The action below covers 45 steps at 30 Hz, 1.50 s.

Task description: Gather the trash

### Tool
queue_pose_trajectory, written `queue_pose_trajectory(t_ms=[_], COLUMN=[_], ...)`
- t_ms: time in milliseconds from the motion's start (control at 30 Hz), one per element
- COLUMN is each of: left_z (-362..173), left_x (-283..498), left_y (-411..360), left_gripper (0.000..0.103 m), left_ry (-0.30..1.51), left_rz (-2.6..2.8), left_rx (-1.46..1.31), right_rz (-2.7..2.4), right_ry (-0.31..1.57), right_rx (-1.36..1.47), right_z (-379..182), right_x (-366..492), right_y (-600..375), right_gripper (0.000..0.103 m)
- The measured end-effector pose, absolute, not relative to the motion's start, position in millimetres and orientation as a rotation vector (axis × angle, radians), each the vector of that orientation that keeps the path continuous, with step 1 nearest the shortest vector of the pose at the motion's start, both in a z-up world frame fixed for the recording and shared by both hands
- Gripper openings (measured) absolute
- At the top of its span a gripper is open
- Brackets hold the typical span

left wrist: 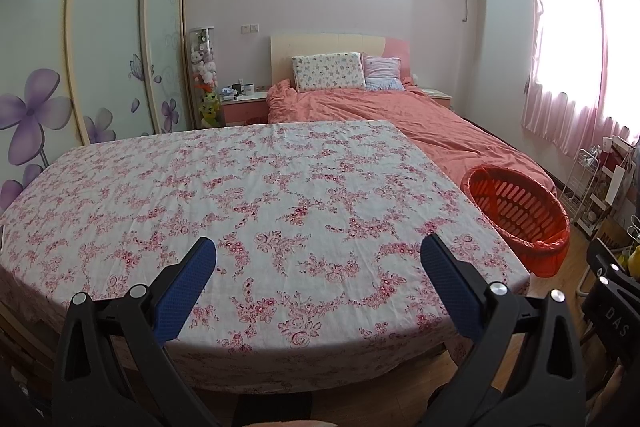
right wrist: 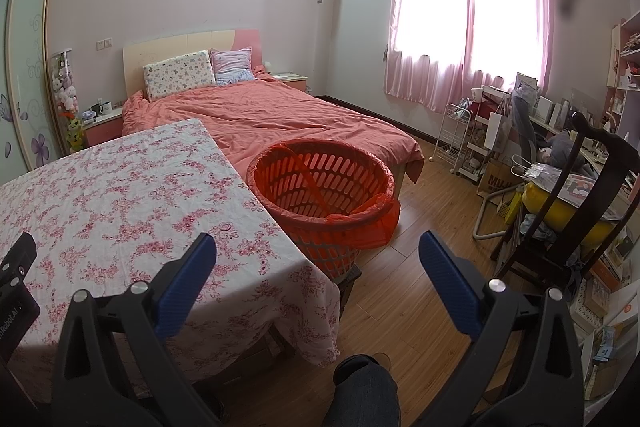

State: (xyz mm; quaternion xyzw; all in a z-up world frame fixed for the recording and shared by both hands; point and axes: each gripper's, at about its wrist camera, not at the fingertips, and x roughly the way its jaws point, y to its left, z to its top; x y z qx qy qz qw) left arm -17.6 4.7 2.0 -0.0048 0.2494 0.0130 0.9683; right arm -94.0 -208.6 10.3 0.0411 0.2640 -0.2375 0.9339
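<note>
A red slotted basket (right wrist: 324,187) lined with a red bag stands beside the right edge of a table with a pink floral cloth (right wrist: 120,195). It also shows in the left wrist view (left wrist: 520,215) at the right. No trash shows on the cloth (left wrist: 260,195). My left gripper (left wrist: 318,255) is open and empty, held over the table's near edge. My right gripper (right wrist: 318,251) is open and empty, held above the table's near right corner and the floor, in front of the basket.
A bed with an orange-pink cover (right wrist: 272,115) lies behind the table. A dark wooden chair (right wrist: 580,211) with a yellow item, a white wire rack (right wrist: 456,135) and cluttered shelves stand at the right. The floor is wooden (right wrist: 420,267). A wardrobe (left wrist: 100,47) is on the left.
</note>
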Motion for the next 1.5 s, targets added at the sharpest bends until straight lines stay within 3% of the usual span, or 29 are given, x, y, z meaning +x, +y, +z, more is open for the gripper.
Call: queue_pose_trajectory(t_ms=[1500], left_z=[2.8], left_x=[-17.7], left_y=[7.5], left_gripper=[0.101], left_ry=[0.510], left_rz=[0.032], left_rx=[0.001], right_rz=[-0.487], right_ry=[0.541], right_rx=[0.083], right_z=[10.1], right_x=[-92.8], right_y=[-206.5], right_gripper=[0.099])
